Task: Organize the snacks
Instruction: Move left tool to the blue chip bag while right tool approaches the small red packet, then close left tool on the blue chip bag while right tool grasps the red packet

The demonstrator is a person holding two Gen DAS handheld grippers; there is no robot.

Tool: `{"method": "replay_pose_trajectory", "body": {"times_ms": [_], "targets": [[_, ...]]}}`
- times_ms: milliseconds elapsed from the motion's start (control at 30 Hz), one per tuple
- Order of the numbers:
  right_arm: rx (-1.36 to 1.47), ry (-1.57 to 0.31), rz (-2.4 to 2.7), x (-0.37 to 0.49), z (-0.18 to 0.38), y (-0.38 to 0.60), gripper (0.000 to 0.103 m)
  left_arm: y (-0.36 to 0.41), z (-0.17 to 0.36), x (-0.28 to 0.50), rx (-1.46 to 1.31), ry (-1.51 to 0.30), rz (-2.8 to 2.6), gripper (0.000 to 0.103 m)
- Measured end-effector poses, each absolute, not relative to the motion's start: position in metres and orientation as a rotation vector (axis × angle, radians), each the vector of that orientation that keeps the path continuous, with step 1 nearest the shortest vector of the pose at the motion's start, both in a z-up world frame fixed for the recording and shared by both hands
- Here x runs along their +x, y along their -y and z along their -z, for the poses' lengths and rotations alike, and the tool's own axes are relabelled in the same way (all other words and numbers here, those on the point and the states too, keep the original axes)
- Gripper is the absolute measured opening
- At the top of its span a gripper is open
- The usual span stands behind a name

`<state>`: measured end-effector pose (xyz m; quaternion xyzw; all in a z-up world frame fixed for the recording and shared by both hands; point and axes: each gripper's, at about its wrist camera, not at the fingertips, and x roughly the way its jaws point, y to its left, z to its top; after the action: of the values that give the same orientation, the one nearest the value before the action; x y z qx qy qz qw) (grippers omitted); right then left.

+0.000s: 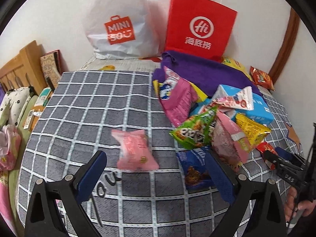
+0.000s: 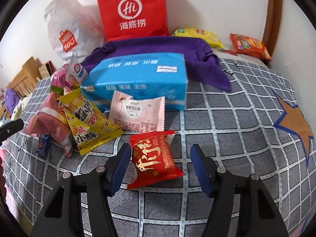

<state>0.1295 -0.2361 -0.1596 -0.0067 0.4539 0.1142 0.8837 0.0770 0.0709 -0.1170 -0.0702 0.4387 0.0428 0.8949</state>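
Note:
A blurred pink snack packet (image 1: 136, 150) lies on the grey checked bedspread (image 1: 88, 108), between and just beyond the fingers of my left gripper (image 1: 156, 169), which is open and touches nothing. A red packet with gold letters (image 2: 152, 158) lies between the fingers of my right gripper (image 2: 161, 167). The left pad is right beside it and the right pad stands clear, so this gripper is open. A heap of snacks sits nearby: a green packet (image 1: 195, 132), a yellow packet (image 2: 88, 122), a pale pink packet (image 2: 138, 112) and a blue cookie packet (image 1: 195, 167).
A blue tissue pack (image 2: 138, 79) and a purple cloth (image 2: 158, 47) lie behind the heap. A red paper bag (image 2: 134, 9) and a white plastic bag (image 1: 118, 23) stand against the wall. Two chip bags (image 2: 197, 35) (image 2: 248, 45) lie at the back right. A wooden headboard (image 1: 19, 67) is at the left.

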Motion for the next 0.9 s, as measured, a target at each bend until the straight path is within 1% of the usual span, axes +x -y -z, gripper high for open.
{"method": "replay_pose_trajectory", "body": {"times_ms": [133,233,267,300,567,833,900], "targets": [[-0.041,-0.967,-0.246,0.134,0.169,0.232,0.050,-0.059,0.124,0.082,-0.125,-0.927,-0.063,0.099],[-0.048,-0.960,-0.242,0.133,0.171,0.235,0.050,-0.051,0.132,0.088,-0.115,-0.950,-0.049,0.099],[-0.045,-0.959,-0.236,0.133,0.171,0.237,0.050,-0.047,0.136,0.091,-0.106,-0.958,-0.045,0.095],[-0.043,-0.958,-0.229,0.133,0.171,0.241,0.050,-0.046,0.139,0.092,-0.100,-0.965,-0.042,0.094],[-0.043,-0.926,-0.196,0.135,0.175,0.259,0.050,-0.032,0.159,0.099,-0.092,-0.988,-0.012,0.091],[-0.041,-0.924,-0.192,0.138,0.176,0.258,0.050,-0.027,0.166,0.102,-0.071,-0.985,-0.012,0.087],[-0.041,-0.924,-0.191,0.138,0.176,0.258,0.051,-0.025,0.165,0.102,-0.055,-0.980,-0.015,0.081]]}}
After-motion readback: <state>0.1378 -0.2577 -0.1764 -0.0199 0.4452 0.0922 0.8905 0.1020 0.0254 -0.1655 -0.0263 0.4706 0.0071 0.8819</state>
